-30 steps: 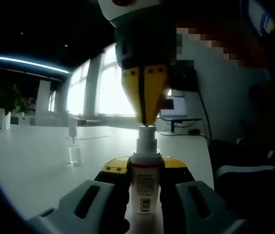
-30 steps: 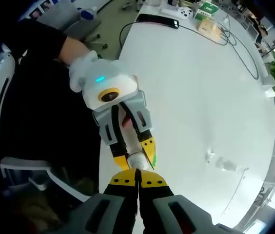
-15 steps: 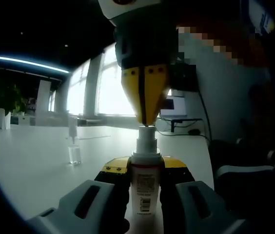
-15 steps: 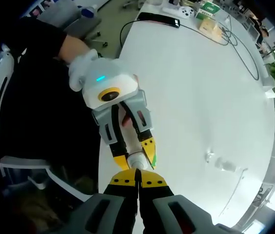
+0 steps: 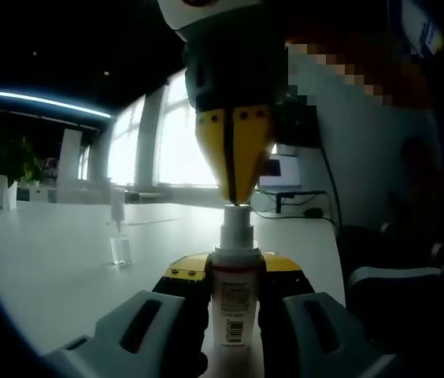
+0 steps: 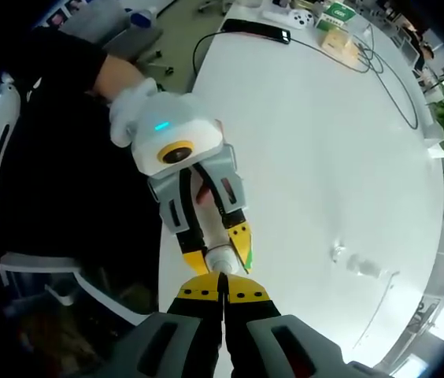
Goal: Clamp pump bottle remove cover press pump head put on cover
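In the left gripper view we see our left tool (image 5: 234,295) pinching the pump bottle (image 5: 233,303) by its body, upright, just above the white counter (image 5: 64,260). Our right tool (image 5: 235,197) comes down from above the bottle with its jaws pressed together, and its yellow tip touches the pump head (image 5: 236,224). The clear cover (image 5: 120,250) stands on the counter, well apart from the bottle. In the right gripper view the pressed-together right tool (image 6: 222,295) meets the bottle top (image 6: 220,258), which the left tool (image 6: 216,240) grips; the cover (image 6: 361,265) is beyond the bottle.
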